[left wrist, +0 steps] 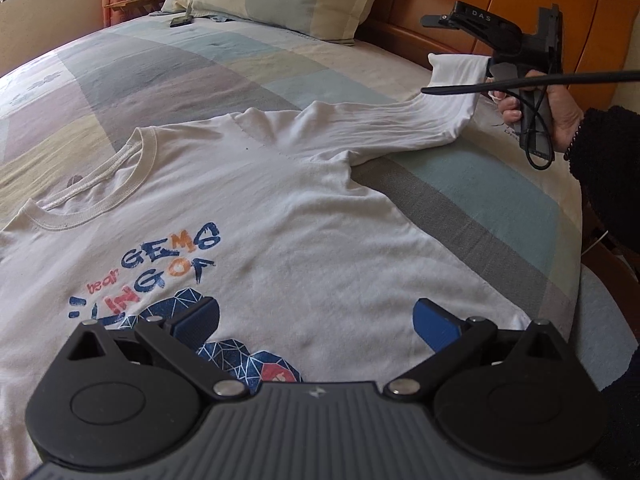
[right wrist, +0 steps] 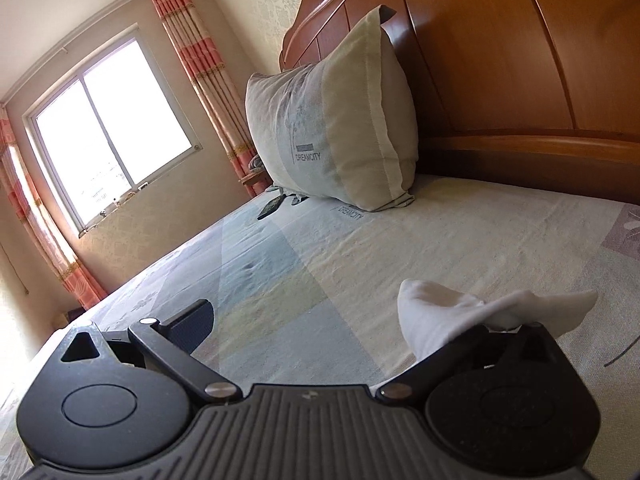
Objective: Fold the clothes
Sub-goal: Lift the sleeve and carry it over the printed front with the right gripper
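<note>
A white T-shirt (left wrist: pixel 280 208) with a blue and orange bear print lies face up on the bed, collar at the left. My left gripper (left wrist: pixel 316 320) hovers open over the shirt's lower chest, blue pads (left wrist: pixel 436 324) spread wide and holding nothing. The shirt's sleeve (left wrist: pixel 400 120) is lifted up to the right. Its cuff (right wrist: pixel 460 312) hangs draped over one finger of my right gripper (right wrist: pixel 336 320), whose jaws stand wide apart. From the left wrist view the right gripper (left wrist: pixel 436 44) is raised near the headboard, held by a hand (left wrist: pixel 556 112).
A patchwork bedsheet (left wrist: pixel 180 68) covers the bed. A pillow (right wrist: pixel 332 136) leans on the wooden headboard (right wrist: pixel 520 60), with a small dark device (right wrist: pixel 270 207) beside it. A window (right wrist: pixel 108 128) and striped curtains are on the far wall. A dark-sleeved arm (left wrist: pixel 604 156) and cable are at the right.
</note>
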A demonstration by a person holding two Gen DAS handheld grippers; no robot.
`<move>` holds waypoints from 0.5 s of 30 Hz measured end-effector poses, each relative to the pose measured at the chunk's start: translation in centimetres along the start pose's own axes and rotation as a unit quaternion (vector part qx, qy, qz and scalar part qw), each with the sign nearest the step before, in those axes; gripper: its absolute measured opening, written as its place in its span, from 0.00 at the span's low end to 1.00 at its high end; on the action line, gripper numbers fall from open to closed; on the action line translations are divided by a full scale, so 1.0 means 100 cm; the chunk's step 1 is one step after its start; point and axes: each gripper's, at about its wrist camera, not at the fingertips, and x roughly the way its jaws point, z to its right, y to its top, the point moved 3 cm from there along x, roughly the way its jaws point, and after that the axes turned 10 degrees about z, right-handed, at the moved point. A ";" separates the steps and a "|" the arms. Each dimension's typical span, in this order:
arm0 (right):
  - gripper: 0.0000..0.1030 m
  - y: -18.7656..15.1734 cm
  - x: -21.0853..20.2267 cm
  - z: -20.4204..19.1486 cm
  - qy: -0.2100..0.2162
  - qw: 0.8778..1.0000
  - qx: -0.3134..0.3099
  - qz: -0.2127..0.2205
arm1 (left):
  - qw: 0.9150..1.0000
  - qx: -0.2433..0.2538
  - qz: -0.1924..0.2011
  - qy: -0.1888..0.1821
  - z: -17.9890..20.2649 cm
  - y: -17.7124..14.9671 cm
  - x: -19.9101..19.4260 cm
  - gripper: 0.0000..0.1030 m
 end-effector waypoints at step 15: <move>1.00 -0.002 -0.002 -0.136 0.078 0.995 -0.052 -0.019 | 0.999 -0.015 0.021 0.044 -0.037 -0.050 -0.081 0.99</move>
